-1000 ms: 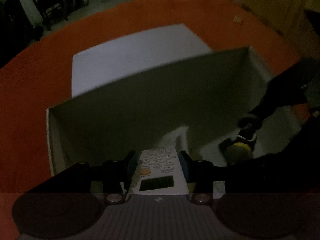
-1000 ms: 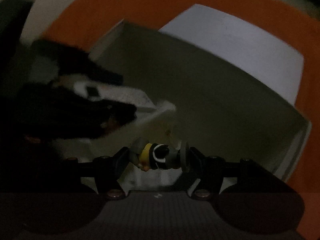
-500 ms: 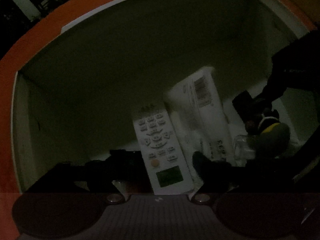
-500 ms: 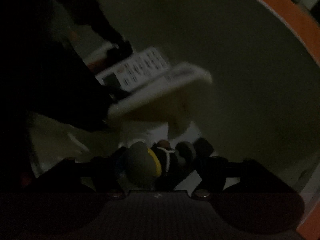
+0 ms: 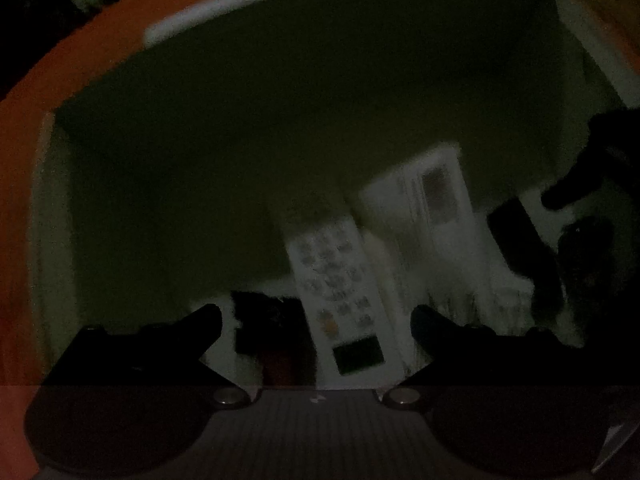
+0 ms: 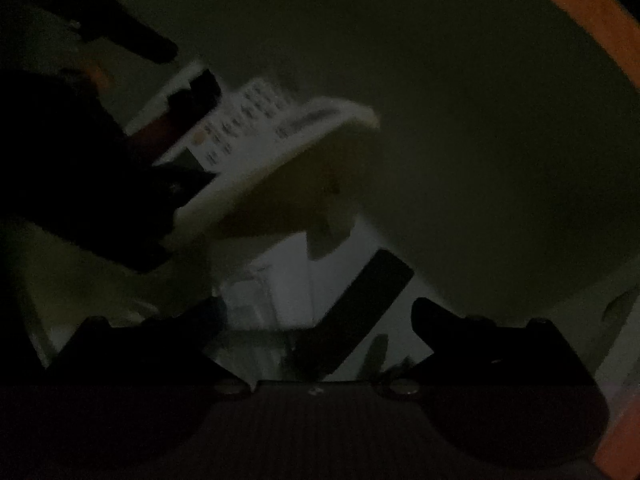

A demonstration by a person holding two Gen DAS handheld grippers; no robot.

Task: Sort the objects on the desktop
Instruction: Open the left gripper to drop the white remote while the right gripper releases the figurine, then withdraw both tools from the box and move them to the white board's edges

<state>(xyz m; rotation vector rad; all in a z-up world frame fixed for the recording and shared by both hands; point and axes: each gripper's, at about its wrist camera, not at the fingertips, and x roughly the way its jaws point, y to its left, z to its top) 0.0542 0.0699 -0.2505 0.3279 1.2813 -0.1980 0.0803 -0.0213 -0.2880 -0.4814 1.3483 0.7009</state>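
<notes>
So both grippers have dropped down into the box [image 5: 592,52] since a second ago, and both have let go. Back then the left gripper [image 5: 316,320] was pinching the white remote [image 5: 340,292] above the box's near wall, and the right one had a small yellow-and-black thing clamped between its fingers. Now the remote lies flat on the box floor. The left fingers stand on either side of it without touching, and the jaws are opening to about as wide as they go.

Same story on the right gripper [image 6: 320,312]: jaws opening, nothing pinched. In the right wrist view I can't pick out the yellow-and-black thing at all. Between the fingers there's only something clear and shiny (a bag or plastic, too dark to say) and a dark flat bar [image 6: 356,312] lying slantwise. In the left wrist view there's a dark lump by the box's right wall that could be it, but I wouldn't swear to it.

Everything else, relative to the box:
- a white carton [image 5: 432,200] with printing, inside, leaning just right of the remote and partly over it in the right wrist view
- a dark blocky item [image 5: 272,336] on the floor just left of the remote
- the orange table [image 5: 80,64] showing around the box's outer rim

My read: two more objects are now sorted into the box, so this drop-off looks done. Next would be lifting both grippers clear without bumping that tilted carton.
</notes>
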